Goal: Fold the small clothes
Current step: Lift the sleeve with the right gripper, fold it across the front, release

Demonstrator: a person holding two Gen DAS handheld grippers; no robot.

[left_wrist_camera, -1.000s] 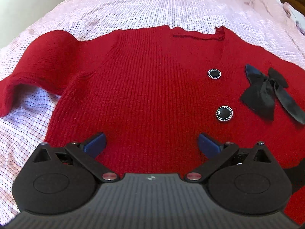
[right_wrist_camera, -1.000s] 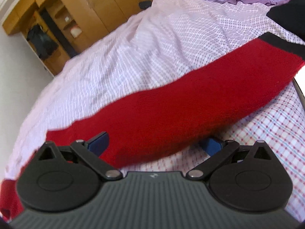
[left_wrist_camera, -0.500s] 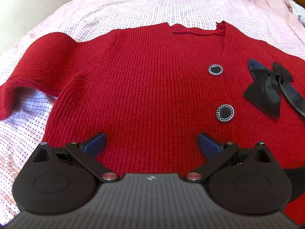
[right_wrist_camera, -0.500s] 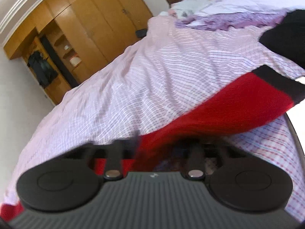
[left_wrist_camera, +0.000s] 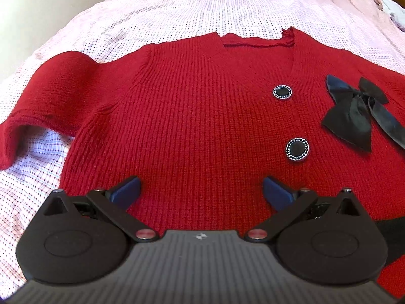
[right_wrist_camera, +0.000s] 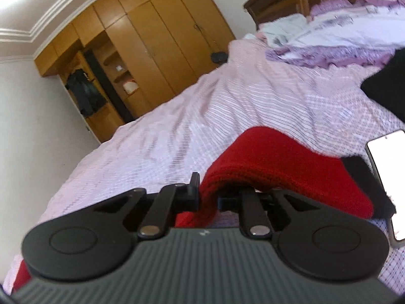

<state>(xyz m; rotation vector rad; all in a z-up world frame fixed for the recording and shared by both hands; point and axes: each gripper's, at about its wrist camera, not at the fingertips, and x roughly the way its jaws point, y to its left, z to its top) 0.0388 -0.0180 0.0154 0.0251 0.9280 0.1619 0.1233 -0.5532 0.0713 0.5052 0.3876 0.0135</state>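
A red knit cardigan (left_wrist_camera: 192, 116) with two black buttons and a black bow (left_wrist_camera: 354, 116) lies front up on the bed. Its left sleeve (left_wrist_camera: 50, 93) spreads out to the left. My left gripper (left_wrist_camera: 201, 190) is open and hovers over the cardigan's lower body, holding nothing. In the right wrist view my right gripper (right_wrist_camera: 207, 197) is shut on the cardigan's other sleeve (right_wrist_camera: 278, 167), which is lifted off the bed and drapes to the right with its black cuff (right_wrist_camera: 367, 185) hanging down.
The bed has a pink checked sheet (left_wrist_camera: 177, 12). A phone (right_wrist_camera: 387, 177) with a white screen lies at the right edge. A black garment (right_wrist_camera: 384, 86) and a purple and white pile of bedding (right_wrist_camera: 341, 40) lie beyond. A wooden wardrobe (right_wrist_camera: 152, 50) stands behind.
My right gripper closed on the sleeve and lifted it off the bed, so the view tilted up. My left gripper drew slightly back over the cardigan and stayed open.
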